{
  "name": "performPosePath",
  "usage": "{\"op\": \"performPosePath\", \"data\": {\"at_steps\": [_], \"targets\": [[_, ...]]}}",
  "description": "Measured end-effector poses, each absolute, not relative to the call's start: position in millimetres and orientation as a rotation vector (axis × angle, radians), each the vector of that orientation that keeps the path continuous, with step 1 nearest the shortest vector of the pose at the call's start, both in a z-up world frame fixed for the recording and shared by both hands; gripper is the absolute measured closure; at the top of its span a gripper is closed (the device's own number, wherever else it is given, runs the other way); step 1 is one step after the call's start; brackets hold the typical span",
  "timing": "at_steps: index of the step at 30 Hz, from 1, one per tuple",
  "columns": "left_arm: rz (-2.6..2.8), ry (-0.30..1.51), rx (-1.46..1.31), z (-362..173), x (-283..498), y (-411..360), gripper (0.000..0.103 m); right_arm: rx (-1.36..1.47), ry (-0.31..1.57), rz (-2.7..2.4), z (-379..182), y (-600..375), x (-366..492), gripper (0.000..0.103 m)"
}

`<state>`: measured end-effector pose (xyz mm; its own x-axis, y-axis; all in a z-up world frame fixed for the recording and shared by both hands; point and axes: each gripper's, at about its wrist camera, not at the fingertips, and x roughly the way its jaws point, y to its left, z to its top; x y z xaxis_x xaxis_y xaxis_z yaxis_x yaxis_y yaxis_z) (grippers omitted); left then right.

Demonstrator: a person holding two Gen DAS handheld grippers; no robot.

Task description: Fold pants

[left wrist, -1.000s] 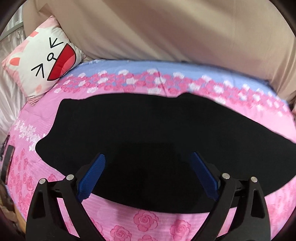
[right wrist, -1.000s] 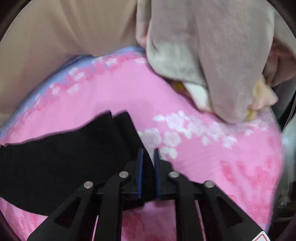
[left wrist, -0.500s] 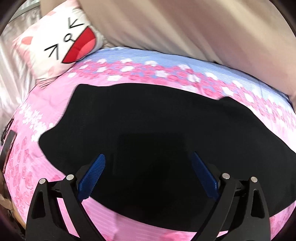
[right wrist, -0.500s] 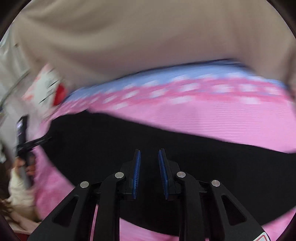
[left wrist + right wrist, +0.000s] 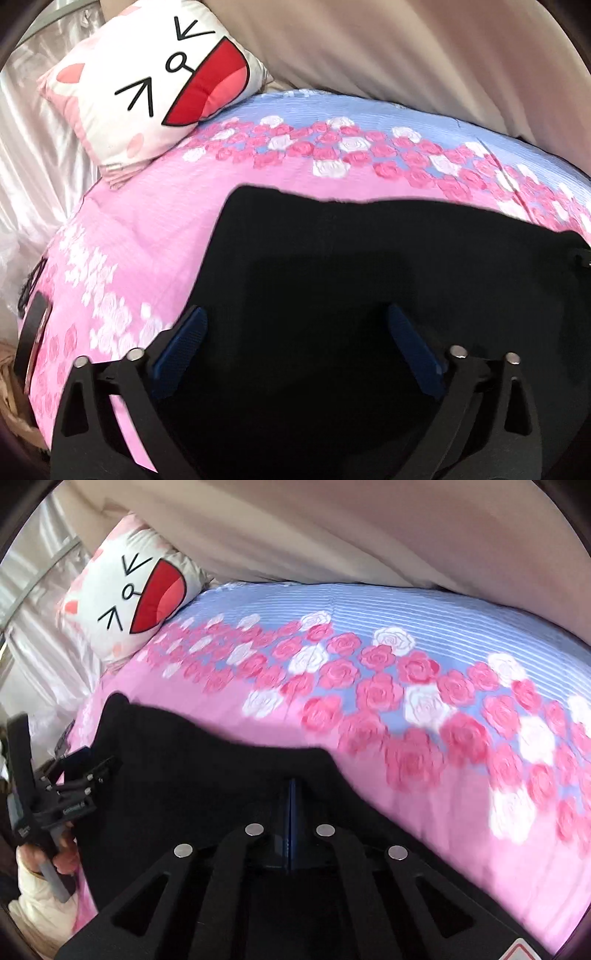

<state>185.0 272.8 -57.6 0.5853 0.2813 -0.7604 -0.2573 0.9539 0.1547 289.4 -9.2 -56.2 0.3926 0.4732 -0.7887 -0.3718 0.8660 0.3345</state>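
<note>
Black against pink: seeing the pants lying spread flat across the rose-print bedspread, far hem just short of the blue-striped band.

Left gripper: hovering tilted down over the near left part of the cloth, having just been opening, now gaping wide. Blue pads standing well apart, gripping nothing, only flat fabric showing below the gap. Also showing up at the left edge of the right wrist view, gripped in the person's left hand, white sleeve below it.

Right gripper: having just been closing, now fully shut, pads meeting in a thin blue line. Sitting right at the pants' edge where the cloth is bunching up; not able to tell whether fabric is pinched between the tips.

Cat-face pillow leaning at the far left corner, beige fabric hanging behind.
</note>
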Motion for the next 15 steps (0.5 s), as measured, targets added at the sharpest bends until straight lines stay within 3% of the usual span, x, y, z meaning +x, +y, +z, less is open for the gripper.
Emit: {"op": "performPosePath", "data": {"at_steps": [5, 9, 15], "targets": [[0.307, 0.876, 0.038, -59, 197, 280, 0.005, 0.051, 0.972, 0.555, -33, 10, 268, 0.101], [0.314, 0.862, 0.024, -51, 189, 283, 0.005, -0.001, 0.989, 0.497, -57, 15, 290, 0.103], [0.423, 0.686, 0.033, 0, 118, 323, 0.005, 0.05, 0.911, 0.487, -4, -9, 232, 0.095]]}}
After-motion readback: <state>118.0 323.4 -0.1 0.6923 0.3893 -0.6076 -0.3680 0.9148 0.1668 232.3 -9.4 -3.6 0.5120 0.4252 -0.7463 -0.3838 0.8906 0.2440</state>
